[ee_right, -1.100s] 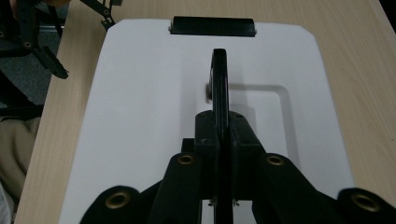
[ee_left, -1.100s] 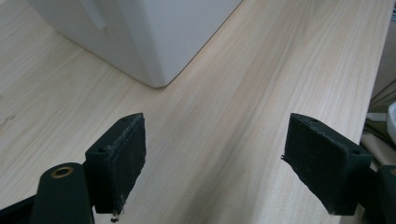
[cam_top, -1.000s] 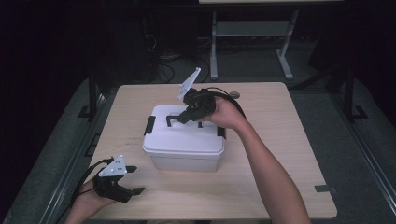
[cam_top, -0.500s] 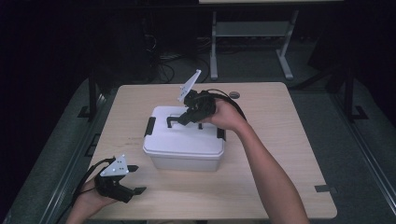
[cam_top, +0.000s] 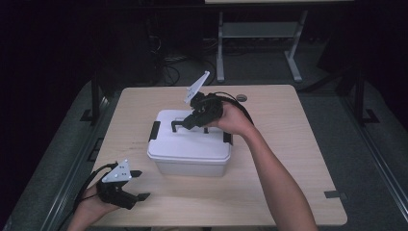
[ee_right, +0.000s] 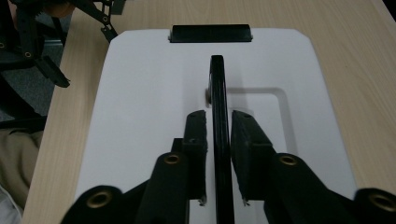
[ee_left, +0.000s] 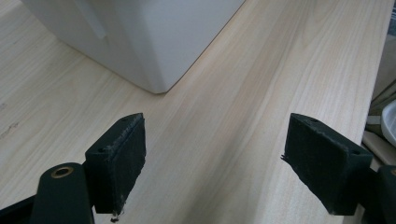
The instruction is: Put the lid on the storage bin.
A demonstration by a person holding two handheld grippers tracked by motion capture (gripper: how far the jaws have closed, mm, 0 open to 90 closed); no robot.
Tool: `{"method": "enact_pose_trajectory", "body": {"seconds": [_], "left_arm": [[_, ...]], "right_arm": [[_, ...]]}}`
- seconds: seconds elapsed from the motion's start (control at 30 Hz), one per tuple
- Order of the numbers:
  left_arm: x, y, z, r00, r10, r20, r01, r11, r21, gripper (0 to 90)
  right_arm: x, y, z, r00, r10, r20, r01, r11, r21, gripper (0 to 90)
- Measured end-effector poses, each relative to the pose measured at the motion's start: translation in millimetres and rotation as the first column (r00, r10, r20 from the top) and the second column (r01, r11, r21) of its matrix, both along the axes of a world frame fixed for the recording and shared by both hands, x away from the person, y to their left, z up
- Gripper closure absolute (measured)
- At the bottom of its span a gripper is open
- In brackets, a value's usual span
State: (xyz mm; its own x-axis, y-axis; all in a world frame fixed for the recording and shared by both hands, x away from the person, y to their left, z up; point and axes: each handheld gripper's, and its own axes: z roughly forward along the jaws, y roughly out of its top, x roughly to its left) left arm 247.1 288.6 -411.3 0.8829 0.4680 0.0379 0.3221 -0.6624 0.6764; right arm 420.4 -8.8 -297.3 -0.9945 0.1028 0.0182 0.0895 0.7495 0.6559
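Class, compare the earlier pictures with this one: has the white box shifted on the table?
No. The white box sits the same against the table edges in the high view.

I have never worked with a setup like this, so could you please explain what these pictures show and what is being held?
There is no robot here: a person sits at a wooden table and holds a hand-operated two-jaw gripper in each hand. The high view looks down from above the person. The other two pictures come from cameras riding on the grippers, looking along their black jaws.

On the table stands a white lidded box with black side latches. The right gripper sits over the lid with the raised black handle between its jaws. The jaws have just been opening, and narrow gaps show on both sides of the handle, so the grip is released.

The left gripper rests near the table's front corner, jaws wide apart, holding nothing.
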Motion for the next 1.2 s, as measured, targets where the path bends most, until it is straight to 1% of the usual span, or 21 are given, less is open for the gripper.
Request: {"method": "enact_pose_trajectory", "body": {"seconds": [0.03, 0.13, 0.27, 0.4, 0.67, 0.7, 0.77, 0.93, 1.03, 1.07, 1.1, 1.2], "left_arm": [[0.0, -0.4, -0.1, 1.0, 0.0, 0.0, 0.0, 1.0, 0.0, 20.7], [0.4, -1.6, 0.0, 1.0, -0.002, -0.002, 0.002, 1.0, 0.003, 20.7], [-0.3, -3.7, 0.1, 1.0, -0.009, 0.0, 0.009, 0.9999, 0.005, 20.7], [0.0, -3.5, -0.4, 1.0, -0.006, 0.0, 0.006, 1.0, 0.005, 20.7], [-1.2, -2.0, -0.8, 1.0, 0.005, -0.001, -0.005, 1.0, 0.002, 20.7], [-1.5, -1.7, -1.1, 1.0, 0.006, -0.001, -0.006, 1.0, 0.005, 20.7], [-1.9, -1.6, -1.2, 1.0, 0.007, -0.002, -0.007, 1.0, 0.004, 20.7], [-2.6, -1.2, 0.8, 0.9998, 0.015, 0.012, -0.015, 0.9999, -0.001, 20.7], [-2.6, -3.1, -0.3, 0.9999, 0.015, 0.005, -0.015, 0.9999, -0.001, 20.7], [-2.6, -3.1, -0.3, 0.9999, 0.015, 0.005, -0.015, 0.9999, -0.001, 20.7], [-2.4, -3.4, -1.6, 0.9999, 0.015, 0.005, -0.015, 0.9999, 0.004, 20.7], [-2.2, -2.9, -1.6, 0.9998, 0.018, 0.008, -0.018, 0.9998, 0.006, 20.6]], "right_arm": [[-1.2, -1.5, 1.1, 1.0, -0.001, 0.002, 0.001, 1.0, 0.004, 72.2], [-3.1, -2.7, 1.2, 1.0, -0.002, -0.004, 0.002, 1.0, 0.007, 71.8], [-4.8, -4.8, 1.0, 1.0, -0.009, -0.002, 0.008, 1.0, -0.007, 70.1], [-6.4, -7.4, 4.1, 1.0, -0.009, -0.001, 0.009, 1.0, 0.002, 68.7], [-10.8, -8.6, 7.2, 0.9999, -0.01, 0.004, 0.01, 1.0, -0.001, 64.1], [-11.4, -9.0, 8.0, 0.9999, -0.007, 0.01, 0.007, 1.0, 0.004, 63.3], [-12.4, -9.8, 9.2, 0.9999, -0.01, 0.011, 0.01, 1.0, 0.006, 63.0], [-13.5, -13.0, 12.2, 0.9998, -0.018, 0.012, 0.018, 1.0, 0.01, 62.4], [-15.0, -17.2, 15.6, 0.9996, -0.021, 0.016, 0.021, 1.0, 0.018, 62.4], [-15.0, -17.2, 15.6, 0.9996, -0.021, 0.016, 0.021, 1.0, 0.018, 62.4], [-16.0, -19.8, 17.4, 0.9997, -0.021, 0.013, 0.02, 0.999, 0.029, 62.4], [-17.1, -22.8, 19.3, 0.9996, -0.023, 0.017, 0.022, 0.999, 0.031, 62.5]]}}
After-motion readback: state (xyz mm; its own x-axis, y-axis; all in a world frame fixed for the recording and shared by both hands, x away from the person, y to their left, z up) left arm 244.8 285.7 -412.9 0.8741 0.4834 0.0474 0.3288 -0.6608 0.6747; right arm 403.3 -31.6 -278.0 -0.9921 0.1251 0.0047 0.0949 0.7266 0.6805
